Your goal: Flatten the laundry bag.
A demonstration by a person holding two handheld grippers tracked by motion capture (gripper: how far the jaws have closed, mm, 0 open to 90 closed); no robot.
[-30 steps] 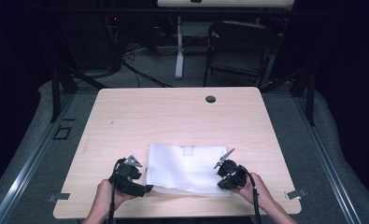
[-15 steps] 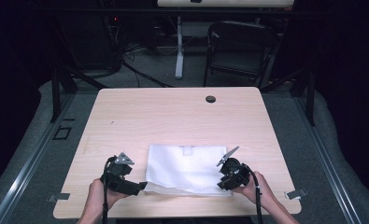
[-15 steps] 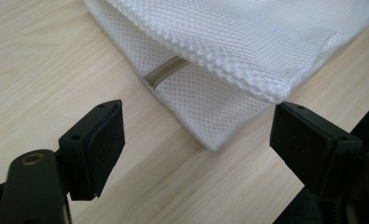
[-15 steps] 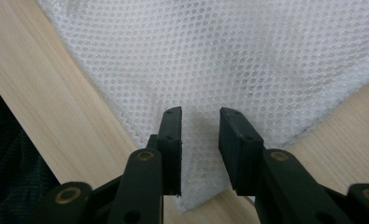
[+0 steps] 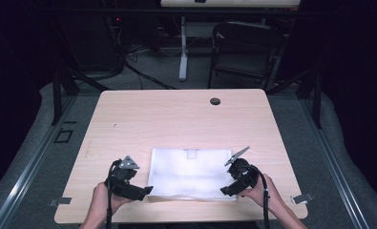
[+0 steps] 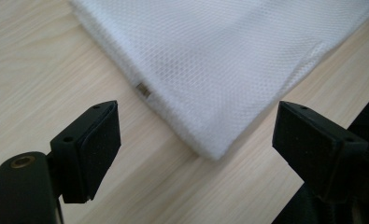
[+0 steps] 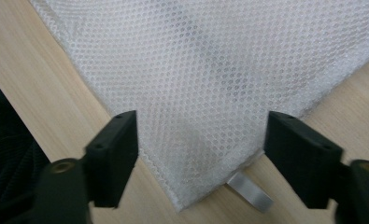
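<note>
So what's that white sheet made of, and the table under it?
The sheet looks like a synthetic mesh fabric, matte and slightly see-through: the right gripper view shows a fine grid of tiny holes and a stitched hem. The table looks like pale wood or wood-look laminate, smooth, with straight grain lines.

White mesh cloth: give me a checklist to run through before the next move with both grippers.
1. White mesh cloth lies flat on the table: ok.
2. Left gripper open after its fingers have just been opening; near corner lies ahead, ungripped: ok.
3. Right gripper open after its fingers have just been opening; corner lies between them, pads not pressing: ok.
4. Small metal tab under the right corner is clear of the fingers: ok.
5. Cloth layers aligned underneath: cannot tell.
</note>
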